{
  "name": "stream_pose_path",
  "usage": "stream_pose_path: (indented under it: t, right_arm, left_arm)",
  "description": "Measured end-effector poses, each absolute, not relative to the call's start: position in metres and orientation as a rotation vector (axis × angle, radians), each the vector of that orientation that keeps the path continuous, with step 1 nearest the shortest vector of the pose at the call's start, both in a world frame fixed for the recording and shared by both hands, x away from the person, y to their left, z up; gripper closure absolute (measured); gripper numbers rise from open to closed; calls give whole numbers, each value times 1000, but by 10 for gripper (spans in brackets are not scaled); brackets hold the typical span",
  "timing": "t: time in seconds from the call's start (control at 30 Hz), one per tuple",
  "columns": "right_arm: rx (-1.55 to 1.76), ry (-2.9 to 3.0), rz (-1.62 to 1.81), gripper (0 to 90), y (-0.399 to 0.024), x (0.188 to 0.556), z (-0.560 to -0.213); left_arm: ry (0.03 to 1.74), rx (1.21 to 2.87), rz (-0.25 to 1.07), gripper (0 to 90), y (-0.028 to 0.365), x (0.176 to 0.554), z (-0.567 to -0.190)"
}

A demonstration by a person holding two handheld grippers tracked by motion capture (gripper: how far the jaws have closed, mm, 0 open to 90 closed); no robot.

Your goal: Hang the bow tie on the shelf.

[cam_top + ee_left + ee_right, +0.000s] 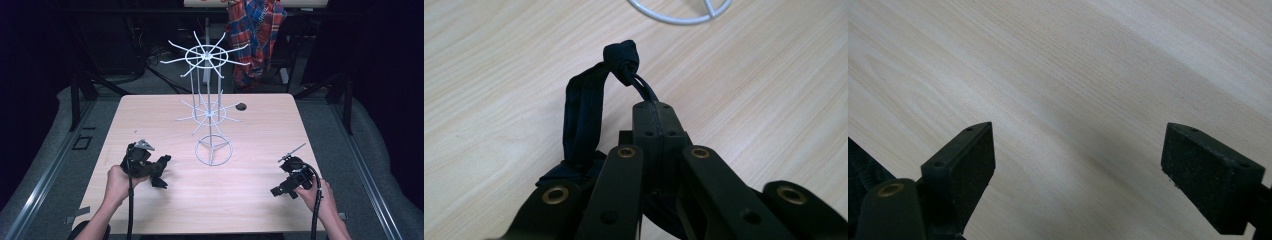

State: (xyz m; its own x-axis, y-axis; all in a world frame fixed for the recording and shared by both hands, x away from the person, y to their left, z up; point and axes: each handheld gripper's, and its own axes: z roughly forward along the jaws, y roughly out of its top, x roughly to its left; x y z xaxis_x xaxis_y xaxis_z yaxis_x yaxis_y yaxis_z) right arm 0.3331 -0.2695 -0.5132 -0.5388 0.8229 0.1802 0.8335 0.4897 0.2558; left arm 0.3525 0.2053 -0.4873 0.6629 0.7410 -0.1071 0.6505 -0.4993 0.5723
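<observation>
Dark room, grey floor [47, 165], plaid cloth [257, 35] behind.

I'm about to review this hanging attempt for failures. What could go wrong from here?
1. The left gripper pinches only the thin cord of the black fabric item, so it might slip out.
2. The wire rack looks light on its small ring base and could tip if bumped.
3. The right gripper is open and steadies nothing.
</observation>
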Motion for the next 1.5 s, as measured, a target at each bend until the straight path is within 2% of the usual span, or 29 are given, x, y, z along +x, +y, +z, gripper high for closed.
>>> stream_pose_path:
  t: [0.67, 1.5]
  right_arm:
    - [-1490, -2691, -476, 137, -271, 333, -514]
    - [-1487, -2683, -471, 137, -270, 334, -514]
  left_arm:
    - [1067, 2199, 190, 900, 215, 353, -473]
    - [1057, 2112, 251, 900, 222, 357, -453]
